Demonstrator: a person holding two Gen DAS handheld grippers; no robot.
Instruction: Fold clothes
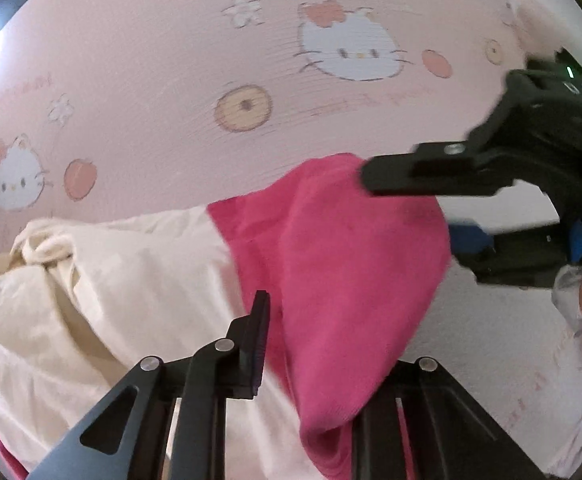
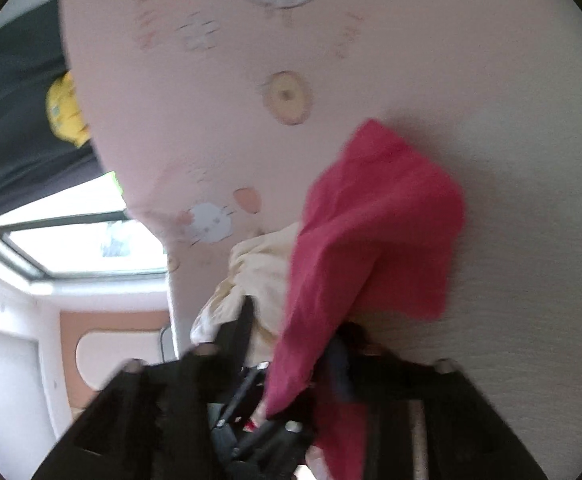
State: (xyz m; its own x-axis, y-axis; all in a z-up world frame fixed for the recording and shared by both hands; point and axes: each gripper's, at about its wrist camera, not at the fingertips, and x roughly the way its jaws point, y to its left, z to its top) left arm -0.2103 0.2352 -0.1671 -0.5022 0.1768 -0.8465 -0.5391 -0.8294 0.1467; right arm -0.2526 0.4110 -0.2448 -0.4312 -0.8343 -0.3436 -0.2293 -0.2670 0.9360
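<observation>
— Which step are you on?

— Mid-fold, as I judge it. The garment [image 1: 195, 280], cream body with a magenta sleeve [image 1: 331, 248], lies on the cartoon-cat bedsheet [image 1: 163, 60], and the magenta part is lifted off the sheet. My left gripper [image 1: 311, 344] has its fingers drawn together on that magenta cloth, which drapes over the far finger and hides it. My right gripper [image 1: 419, 220], coming in from 3 o'clock, stands with its fingers apart around the sleeve's upper edge; in its own blurred view the magenta cloth [image 2: 371, 232] hangs across the fingers, so I lean on the left view for that.

— And the next move?

— Either the sleeve goes across the cream body toward 9 o'clock, or it gets spread flat toward 3. I can't settle which. Both need the cloth kept taut between the two grips so it lands without bunching.

— Room?

— Open sheet from 10 to 2 o'clock. The cream part is crumpled at 9. In the right view the bed's edge runs at 9 o'clock, with a window [image 2: 79, 236] beyond.
</observation>
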